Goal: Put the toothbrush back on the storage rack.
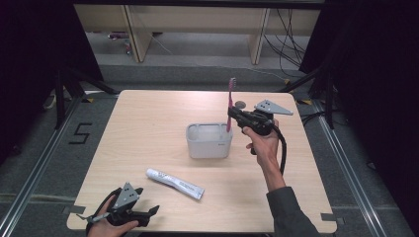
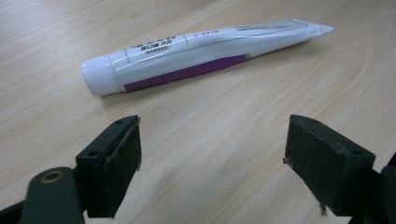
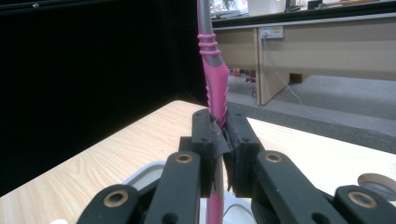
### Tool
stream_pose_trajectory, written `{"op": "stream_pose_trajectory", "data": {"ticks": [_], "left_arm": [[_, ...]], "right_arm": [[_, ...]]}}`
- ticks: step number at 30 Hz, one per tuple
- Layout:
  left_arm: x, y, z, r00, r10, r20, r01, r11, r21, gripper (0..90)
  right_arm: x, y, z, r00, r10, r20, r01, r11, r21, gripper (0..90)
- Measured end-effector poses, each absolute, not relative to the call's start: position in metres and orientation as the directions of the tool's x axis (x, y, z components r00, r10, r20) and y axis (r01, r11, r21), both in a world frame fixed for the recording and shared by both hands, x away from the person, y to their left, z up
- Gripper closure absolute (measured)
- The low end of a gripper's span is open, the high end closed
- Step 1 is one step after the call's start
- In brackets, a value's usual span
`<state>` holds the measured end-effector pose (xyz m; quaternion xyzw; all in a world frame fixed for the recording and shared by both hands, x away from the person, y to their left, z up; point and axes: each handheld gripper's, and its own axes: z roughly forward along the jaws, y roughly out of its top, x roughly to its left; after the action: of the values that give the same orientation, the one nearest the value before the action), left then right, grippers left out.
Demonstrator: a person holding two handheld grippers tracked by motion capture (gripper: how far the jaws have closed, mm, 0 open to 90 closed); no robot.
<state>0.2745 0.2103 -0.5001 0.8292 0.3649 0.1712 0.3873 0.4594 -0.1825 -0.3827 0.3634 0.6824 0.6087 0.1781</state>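
High view: the right gripper [image 1: 236, 116] is clamping the pink toothbrush [image 1: 230, 101] upright at the white container's [image 1: 209, 140] 1 o'clock corner; keep it vertical and lower it inside the rim. The left gripper [image 1: 148, 213] is resting at the desk's [image 1: 148, 123] 7 o'clock edge.

Left gripper view: jaws are standing apart, the toothpaste tube [image 2: 196, 56] lying at 12 o'clock.

Right gripper view: the toothbrush head is cut off.
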Motion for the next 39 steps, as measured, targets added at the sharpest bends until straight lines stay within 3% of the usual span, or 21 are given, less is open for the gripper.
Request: {"op": "stream_pose_trajectory", "data": {"ticks": [39], "left_arm": [[0.274,0.21,-0.5,0.678,0.735,-0.002,0.471,-0.432,0.769,18.0]], "right_arm": [[0.479,-0.173,-0.422,-0.611,0.762,0.214,0.389,0.053,0.92,83.8]]}}
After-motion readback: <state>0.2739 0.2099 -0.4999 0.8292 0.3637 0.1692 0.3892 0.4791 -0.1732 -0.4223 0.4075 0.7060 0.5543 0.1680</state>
